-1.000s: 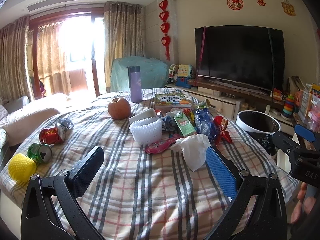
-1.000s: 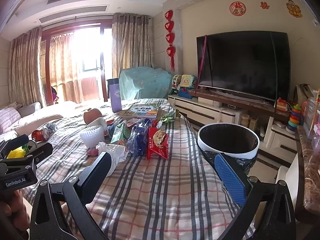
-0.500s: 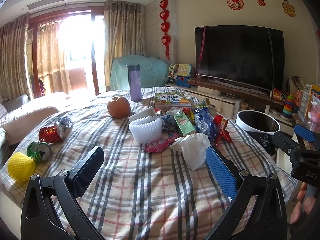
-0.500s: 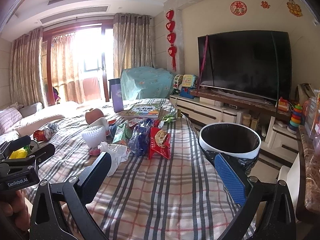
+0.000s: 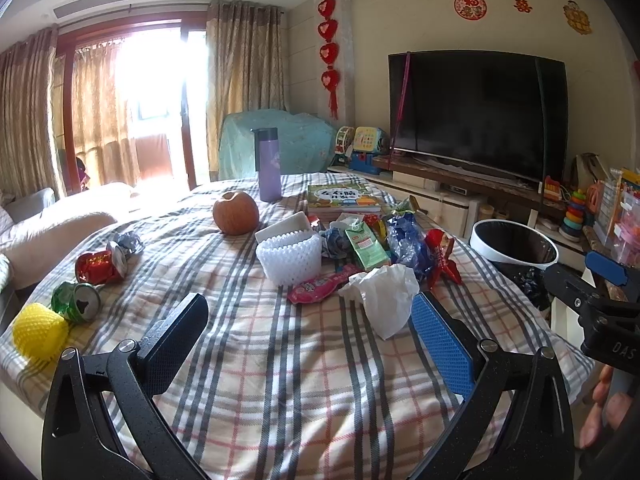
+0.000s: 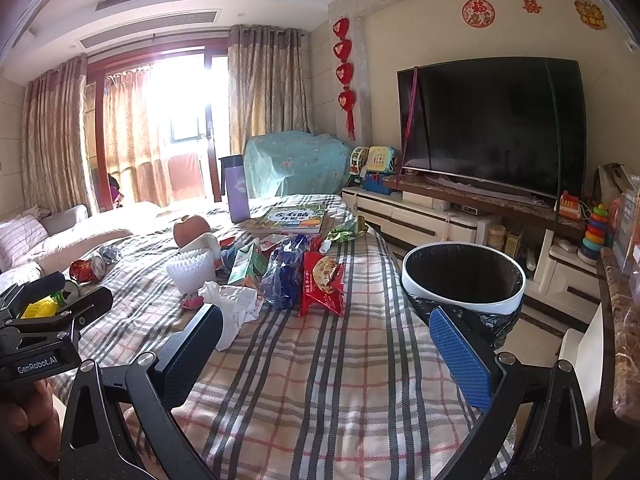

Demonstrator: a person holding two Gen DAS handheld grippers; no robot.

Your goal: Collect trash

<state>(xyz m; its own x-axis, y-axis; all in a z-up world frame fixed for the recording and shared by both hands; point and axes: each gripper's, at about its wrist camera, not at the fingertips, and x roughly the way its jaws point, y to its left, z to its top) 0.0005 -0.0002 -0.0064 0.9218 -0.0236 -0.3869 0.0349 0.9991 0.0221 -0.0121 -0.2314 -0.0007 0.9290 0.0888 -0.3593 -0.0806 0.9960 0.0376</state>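
Trash lies on a plaid-covered table (image 5: 304, 380): a crumpled white tissue (image 5: 384, 296), a pink wrapper (image 5: 320, 288), a green carton (image 5: 366, 248), a blue bag (image 5: 408, 240), a red snack bag (image 6: 322, 284), a white foam net (image 5: 290, 258), crushed cans (image 5: 94, 266) and a yellow foam net (image 5: 38, 332). A white bin with a black liner (image 6: 464, 280) stands off the table's right edge. My left gripper (image 5: 310, 320) is open and empty, just short of the tissue. My right gripper (image 6: 326, 338) is open and empty between the trash and the bin.
An apple (image 5: 235, 213), a purple bottle (image 5: 269, 170) and a children's book (image 5: 344, 198) sit at the table's far side. A TV (image 5: 476, 116) on a low cabinet and toys stand to the right. A sofa (image 5: 48, 232) is at left.
Both grippers drifted slightly; the views shift a little. Nothing was taken hold of or moved on the table.
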